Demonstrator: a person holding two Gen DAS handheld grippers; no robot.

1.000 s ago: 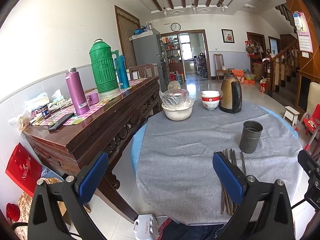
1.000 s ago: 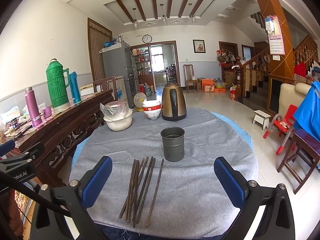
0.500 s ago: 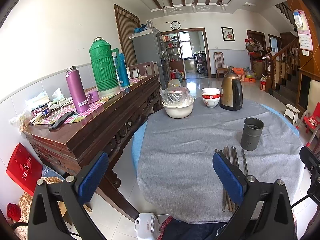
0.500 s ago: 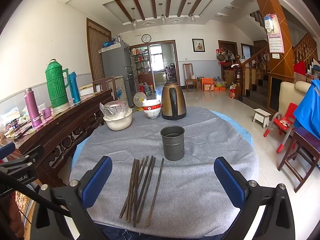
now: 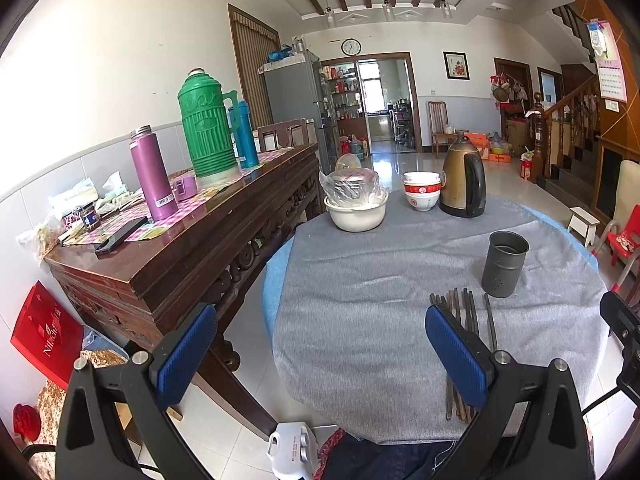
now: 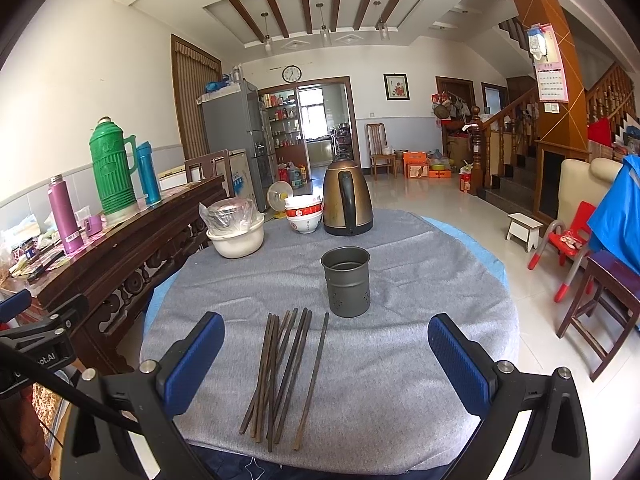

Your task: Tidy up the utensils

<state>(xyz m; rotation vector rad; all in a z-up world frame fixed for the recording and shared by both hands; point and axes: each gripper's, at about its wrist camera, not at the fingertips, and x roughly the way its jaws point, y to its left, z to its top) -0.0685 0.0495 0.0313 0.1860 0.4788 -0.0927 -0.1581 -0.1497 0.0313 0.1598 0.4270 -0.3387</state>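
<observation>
1. Item: a bundle of long, thin dark-brown wooden chopsticks (image 6: 282, 372), lying loose on the near part of the grey cloth-covered round table (image 6: 400, 380), tips pointing toward the holder; one stick lies slightly apart on the right. We judge them light, stiff and smooth, apt to roll or fan out, and lying too flat on the soft cloth for an easy pinch. We would take them near mid-length, across the bundle, a few at a time.
2. Item: a dull grey metal cylindrical holder (image 6: 346, 286) with small perforations, upright and empty, just beyond the stick tips. We judge it light enough to tip if struck at the rim.
3. Right gripper (image 6: 326, 364): blue-padded fingers spread wide, holding nothing, straddling the bundle from the near side.
4. Left gripper (image 5: 320, 356): fingers likewise wide and empty, off toward the table's left edge.
5. Surroundings: a bronze-coloured electric kettle (image 6: 347, 200), stacked red-and-white bowls (image 6: 304, 214) and a cream bowl covered in plastic (image 6: 236, 232) at the far side, well apart.
</observation>
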